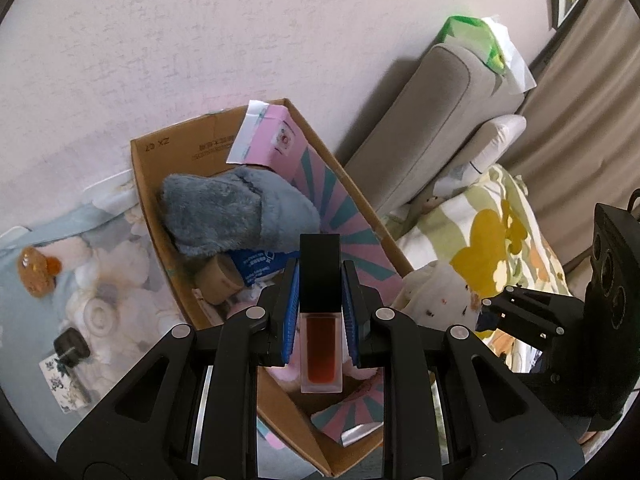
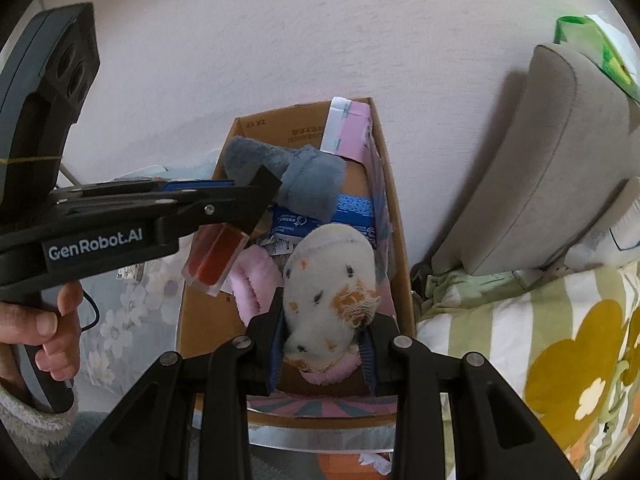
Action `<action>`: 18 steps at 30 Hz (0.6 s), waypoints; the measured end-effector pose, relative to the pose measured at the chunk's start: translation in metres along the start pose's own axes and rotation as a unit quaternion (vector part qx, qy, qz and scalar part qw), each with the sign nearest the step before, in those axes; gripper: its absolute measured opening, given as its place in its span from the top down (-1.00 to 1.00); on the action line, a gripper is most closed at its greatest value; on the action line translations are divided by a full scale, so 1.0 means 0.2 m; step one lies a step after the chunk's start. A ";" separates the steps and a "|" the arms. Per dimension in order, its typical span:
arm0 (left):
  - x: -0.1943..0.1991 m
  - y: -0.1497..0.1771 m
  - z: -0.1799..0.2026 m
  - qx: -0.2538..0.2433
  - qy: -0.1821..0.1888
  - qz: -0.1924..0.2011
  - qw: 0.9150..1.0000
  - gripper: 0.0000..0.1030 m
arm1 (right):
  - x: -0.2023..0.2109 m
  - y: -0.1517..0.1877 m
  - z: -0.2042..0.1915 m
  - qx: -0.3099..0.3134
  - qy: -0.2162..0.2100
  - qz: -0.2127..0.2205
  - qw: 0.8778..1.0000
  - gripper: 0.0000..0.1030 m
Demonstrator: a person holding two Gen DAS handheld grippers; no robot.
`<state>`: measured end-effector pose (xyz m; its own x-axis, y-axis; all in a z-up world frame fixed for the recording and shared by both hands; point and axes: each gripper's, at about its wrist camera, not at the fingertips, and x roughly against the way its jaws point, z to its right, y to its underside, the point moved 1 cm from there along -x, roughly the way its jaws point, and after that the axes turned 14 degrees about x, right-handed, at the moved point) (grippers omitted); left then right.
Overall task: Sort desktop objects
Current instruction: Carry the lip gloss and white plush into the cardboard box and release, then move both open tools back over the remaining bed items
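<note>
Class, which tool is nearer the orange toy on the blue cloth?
Left. The left tool, over the cardboard box, is beside the orange toy; the right tool is beyond it.

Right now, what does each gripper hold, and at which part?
The left gripper holds a lip-gloss bottle where its black cap meets the glass. The right gripper holds a white spotted sock by its lower end.

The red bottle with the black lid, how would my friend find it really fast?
Find the cardboard box against the wall, stuffed with a grey slipper. Right above it, the left gripper pinches a bottle between blue pads. Nothing else here is clear with dark red liquid and a tall square black cap.
</note>
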<state>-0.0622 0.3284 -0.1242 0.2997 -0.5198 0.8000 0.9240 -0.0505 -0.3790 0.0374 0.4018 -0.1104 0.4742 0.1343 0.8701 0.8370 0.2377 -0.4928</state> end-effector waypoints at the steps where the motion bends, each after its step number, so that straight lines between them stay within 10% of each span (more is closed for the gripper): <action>1: -0.01 -0.01 0.00 0.001 -0.005 0.000 1.000 0.66 | -0.01 -0.01 0.00 0.003 -0.001 -0.002 1.000 0.42; 6: -0.04 -0.04 -0.02 0.006 -0.057 -0.006 0.998 0.58 | -0.08 -0.04 -0.05 0.032 0.026 -0.028 0.999 -0.11; 8: -0.02 -0.04 -0.02 -0.002 -0.067 0.008 0.998 0.27 | -0.08 -0.04 -0.07 0.043 0.031 -0.026 0.998 -0.24; 10: 0.01 -0.05 -0.03 -0.002 -0.063 0.014 0.998 -0.93 | -0.07 -0.05 -0.09 0.050 0.031 -0.017 0.998 -0.25; 18: 0.09 -0.07 -0.11 0.008 -0.044 0.038 0.998 -0.98 | -0.05 -0.08 -0.12 0.044 0.039 -0.010 0.998 -0.25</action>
<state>-0.0749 0.3011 -0.1157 0.3872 -0.4455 0.8072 0.9016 -0.0003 -0.4327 0.0258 0.3737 -0.1105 0.4800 0.0539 0.8756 0.8210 0.3241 -0.4700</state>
